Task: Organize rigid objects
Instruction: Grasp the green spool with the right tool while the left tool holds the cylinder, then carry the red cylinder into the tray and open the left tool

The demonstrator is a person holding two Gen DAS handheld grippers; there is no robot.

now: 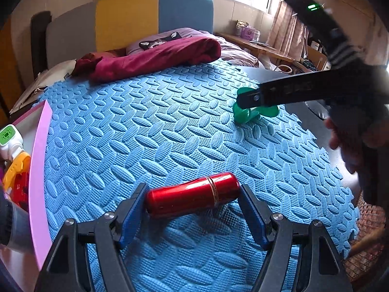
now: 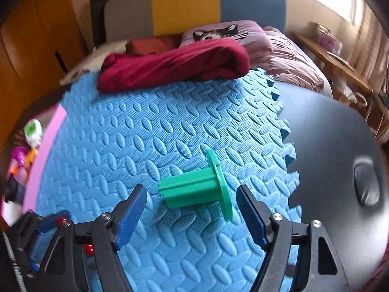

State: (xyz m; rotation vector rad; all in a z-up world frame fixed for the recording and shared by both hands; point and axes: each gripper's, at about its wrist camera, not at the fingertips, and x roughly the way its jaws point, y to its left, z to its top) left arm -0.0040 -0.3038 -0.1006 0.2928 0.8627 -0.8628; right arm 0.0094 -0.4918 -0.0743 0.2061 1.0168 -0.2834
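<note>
A shiny red metal cylinder (image 1: pixel 193 196) lies on its side on the blue foam mat (image 1: pixel 158 126). My left gripper (image 1: pixel 193 205) is open, its blue-padded jaws on either side of the cylinder's ends without closing on it. A green plastic spool with a round flange (image 2: pixel 194 187) lies on the mat near its right edge. My right gripper (image 2: pixel 192 202) is open, with the spool between and just ahead of its jaws. In the left wrist view the right gripper (image 1: pixel 279 95) hangs over the green spool (image 1: pixel 252 113).
A pink box (image 1: pixel 36 170) at the mat's left edge holds several toys and a white thermometer (image 1: pixel 8 138). A dark red cloth (image 2: pixel 175 67) and pillows lie at the mat's far end. A black table surface (image 2: pixel 340 158) borders the mat on the right.
</note>
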